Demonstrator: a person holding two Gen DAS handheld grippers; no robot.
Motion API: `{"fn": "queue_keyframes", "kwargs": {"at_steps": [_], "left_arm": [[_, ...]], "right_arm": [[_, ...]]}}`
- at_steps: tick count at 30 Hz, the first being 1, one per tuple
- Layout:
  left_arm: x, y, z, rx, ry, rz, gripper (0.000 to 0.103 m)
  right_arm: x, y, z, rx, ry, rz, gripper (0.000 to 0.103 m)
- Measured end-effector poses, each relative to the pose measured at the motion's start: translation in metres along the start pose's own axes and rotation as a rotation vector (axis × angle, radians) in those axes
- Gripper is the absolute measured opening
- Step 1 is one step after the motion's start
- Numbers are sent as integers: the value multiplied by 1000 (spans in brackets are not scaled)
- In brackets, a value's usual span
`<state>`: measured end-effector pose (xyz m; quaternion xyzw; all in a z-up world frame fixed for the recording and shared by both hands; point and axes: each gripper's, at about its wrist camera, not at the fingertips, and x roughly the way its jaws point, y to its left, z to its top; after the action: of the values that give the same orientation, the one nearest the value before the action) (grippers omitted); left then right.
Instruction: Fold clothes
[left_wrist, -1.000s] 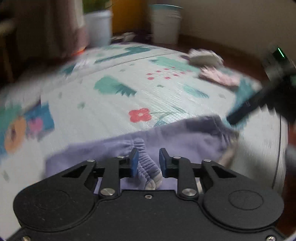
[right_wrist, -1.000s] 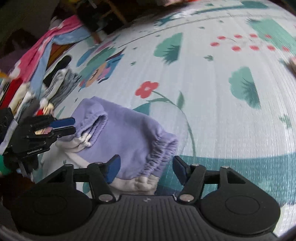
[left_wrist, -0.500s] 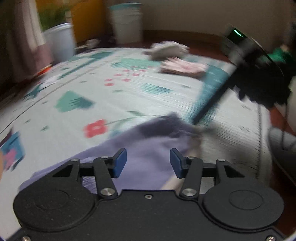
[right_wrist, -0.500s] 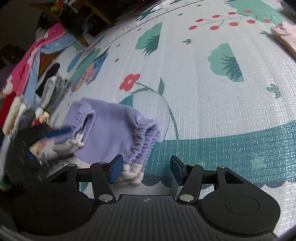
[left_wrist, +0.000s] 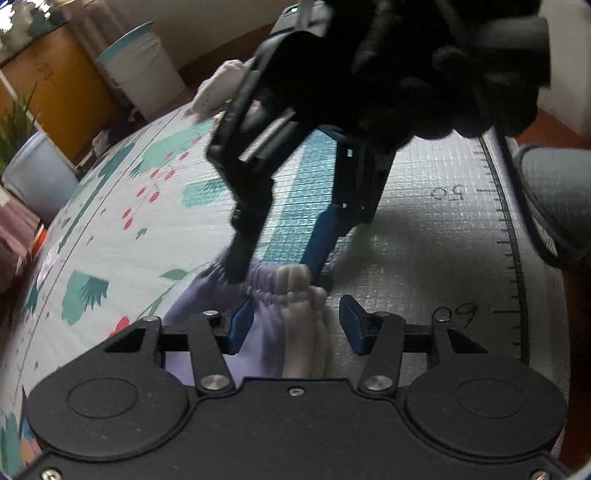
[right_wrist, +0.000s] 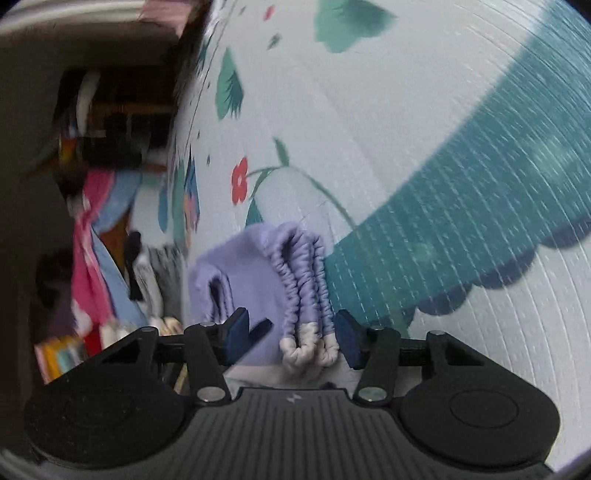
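Note:
A folded lilac garment (left_wrist: 207, 295) with gathered elastic hems and white cuffs (left_wrist: 299, 288) lies on the patterned play mat (left_wrist: 424, 206). My left gripper (left_wrist: 295, 323) is open, and the cuffed end sits between its blue fingertips without being pinched. My right gripper (left_wrist: 277, 269), held by a black-gloved hand (left_wrist: 424, 66), reaches down from above with its tips straddling the same hem. In the right wrist view the right gripper (right_wrist: 291, 332) is open around the lilac garment (right_wrist: 240, 266) and its white cuffs (right_wrist: 306, 350).
A white bin (left_wrist: 144, 74) and a pale blue pot (left_wrist: 33, 177) stand past the mat's far side. Small folded clothes (left_wrist: 218, 88) lie near the bin. A heap of pink, blue and grey clothes (right_wrist: 96, 258) lies left of the garment. The mat's ruler-marked edge (left_wrist: 513, 258) runs at the right.
My left gripper was shut on the lilac hem one second ago and has opened and swung right. The right gripper has come in close over the cuffed end.

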<state>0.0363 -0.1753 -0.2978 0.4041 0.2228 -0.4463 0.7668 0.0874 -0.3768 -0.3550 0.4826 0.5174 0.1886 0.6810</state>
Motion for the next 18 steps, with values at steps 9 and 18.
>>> {"fn": "queue_keyframes", "kwargs": {"at_steps": [9, 18], "left_arm": [[11, 1, 12, 48, 85, -22, 50], [8, 22, 4, -97, 56, -72, 23]], "right_arm": [[-14, -12, 3, 86, -50, 21, 54], [-22, -2, 16, 21, -81, -9, 55]]}}
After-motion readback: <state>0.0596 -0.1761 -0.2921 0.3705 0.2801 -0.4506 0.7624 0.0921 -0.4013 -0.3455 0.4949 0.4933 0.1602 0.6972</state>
